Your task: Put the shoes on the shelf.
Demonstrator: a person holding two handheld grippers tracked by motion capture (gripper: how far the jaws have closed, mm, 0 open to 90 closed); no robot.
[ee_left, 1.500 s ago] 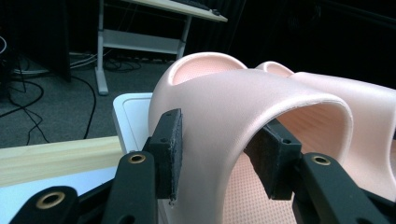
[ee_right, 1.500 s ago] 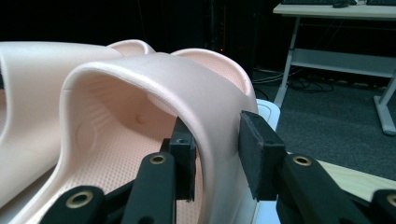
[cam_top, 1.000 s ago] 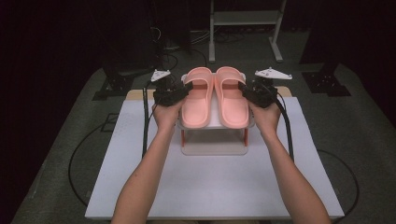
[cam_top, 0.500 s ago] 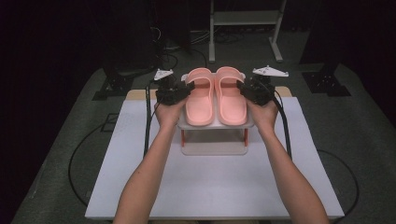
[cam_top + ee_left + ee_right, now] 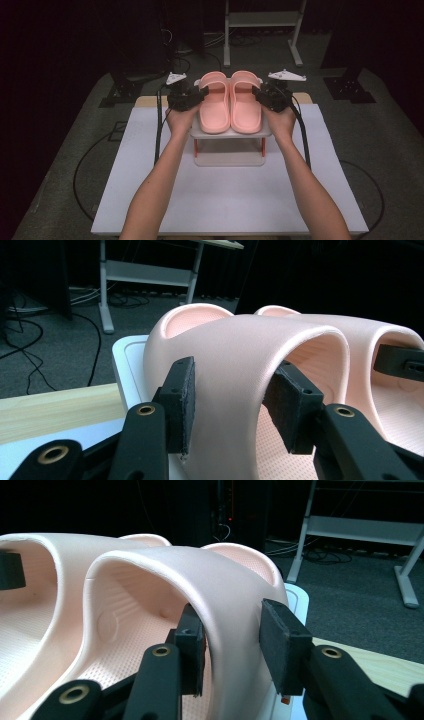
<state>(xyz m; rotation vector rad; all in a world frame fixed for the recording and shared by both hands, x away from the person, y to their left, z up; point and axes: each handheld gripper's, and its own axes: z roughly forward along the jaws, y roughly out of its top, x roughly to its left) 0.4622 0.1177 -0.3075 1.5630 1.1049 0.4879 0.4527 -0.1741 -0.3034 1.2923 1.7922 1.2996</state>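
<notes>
A pair of pink slippers sits side by side on a small white rack (image 5: 230,134) standing on the white surface (image 5: 225,195), their long axes running away from the person, toes at the far end and heels toward the near edge. Each hand-held gripper comes in from the outer side so that it can take its slipper by the arched strap, the easiest part to pinch.

The left hand-held gripper (image 5: 232,395) straddles the outer wall of the left slipper (image 5: 215,102)'s strap, one pad (image 5: 184,400) outside and one inside; the outer pad lies against the strap, and the inner one seems to, so I read it as clenched on it.

The right hand-held gripper (image 5: 235,642) straddles the right slipper (image 5: 246,102)'s strap the same way, but its jaws have just been opening: a gap shows at the outer pad (image 5: 280,640), so this grip looks released, the slipper resting on the rack.
</notes>
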